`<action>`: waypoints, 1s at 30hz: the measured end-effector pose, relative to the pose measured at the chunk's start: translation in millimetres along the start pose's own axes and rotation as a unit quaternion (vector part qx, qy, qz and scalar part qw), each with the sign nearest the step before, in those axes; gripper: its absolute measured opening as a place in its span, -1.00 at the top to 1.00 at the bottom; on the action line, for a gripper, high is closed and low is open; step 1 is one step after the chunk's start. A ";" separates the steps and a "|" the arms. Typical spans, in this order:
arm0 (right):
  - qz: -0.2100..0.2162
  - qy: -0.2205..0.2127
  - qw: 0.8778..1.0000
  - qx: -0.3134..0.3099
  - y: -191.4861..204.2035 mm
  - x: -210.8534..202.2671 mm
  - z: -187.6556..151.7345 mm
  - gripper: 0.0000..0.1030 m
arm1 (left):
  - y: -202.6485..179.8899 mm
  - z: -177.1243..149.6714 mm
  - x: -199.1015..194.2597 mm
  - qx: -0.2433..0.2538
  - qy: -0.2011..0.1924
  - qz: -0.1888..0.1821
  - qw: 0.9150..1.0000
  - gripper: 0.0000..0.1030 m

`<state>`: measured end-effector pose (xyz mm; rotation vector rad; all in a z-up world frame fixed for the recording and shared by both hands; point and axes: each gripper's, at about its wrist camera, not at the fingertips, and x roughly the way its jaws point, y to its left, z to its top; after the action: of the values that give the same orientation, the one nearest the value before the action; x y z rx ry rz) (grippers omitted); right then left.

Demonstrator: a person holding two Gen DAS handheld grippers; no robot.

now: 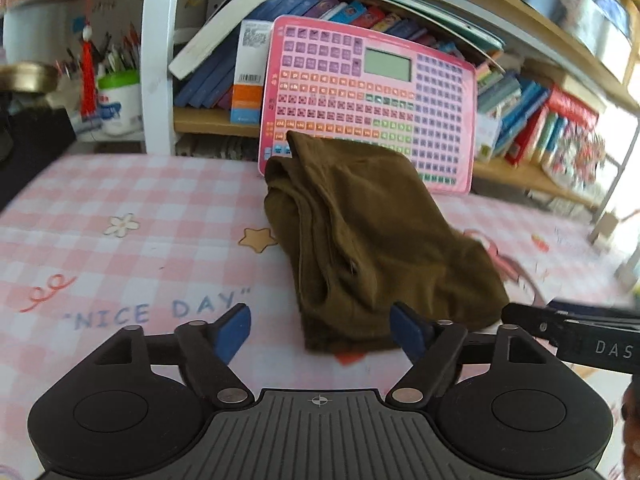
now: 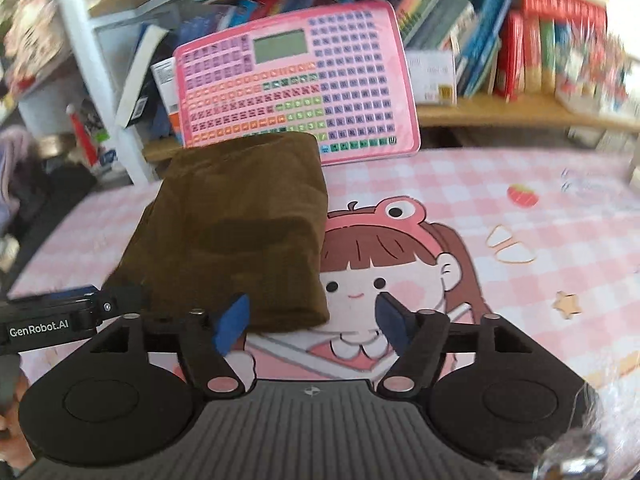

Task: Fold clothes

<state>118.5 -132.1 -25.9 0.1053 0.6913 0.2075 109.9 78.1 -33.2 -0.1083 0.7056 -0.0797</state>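
An olive-brown garment [image 1: 372, 240] lies folded into a thick rectangular bundle on the pink checked tablecloth [image 1: 120, 200]. In the left wrist view my left gripper [image 1: 320, 330] is open just in front of the bundle's near edge, with the right blue pad touching or nearly touching the cloth. In the right wrist view the same garment [image 2: 236, 232] sits ahead and to the left. My right gripper [image 2: 310, 320] is open at its near right corner, its left pad [image 2: 232, 322] against the cloth edge. Neither holds anything.
A pink toy keyboard tablet [image 1: 372, 96] leans against the bookshelf [image 1: 216, 120] right behind the garment. Books fill the shelves. A pen cup [image 1: 120, 92] stands at the back left. The other gripper's black body [image 1: 580, 336] shows at the right edge.
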 end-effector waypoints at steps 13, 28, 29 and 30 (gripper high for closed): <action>-0.092 -0.027 0.995 -0.030 22.2 -42.8 -50.1 -0.94 | -13.8 -38.4 -46.2 0.035 -0.021 0.054 0.998 -0.95; -0.096 -0.022 0.994 -0.040 31.7 -62.7 -61.4 -0.98 | -17.5 -47.3 -60.2 0.039 -0.030 0.046 0.998 -0.98; -0.096 -0.021 0.994 -0.040 31.6 -62.9 -61.5 -0.98 | -17.6 -47.8 -60.4 0.040 -0.030 0.045 0.998 -0.98; -0.097 -0.021 0.994 -0.039 31.5 -63.1 -61.5 -0.98 | -17.9 -48.3 -60.7 0.041 -0.030 0.045 0.998 -0.98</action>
<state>26.8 -113.9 -28.6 -0.0329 0.6466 0.0461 31.7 63.6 -28.5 -0.0004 0.6448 -0.0189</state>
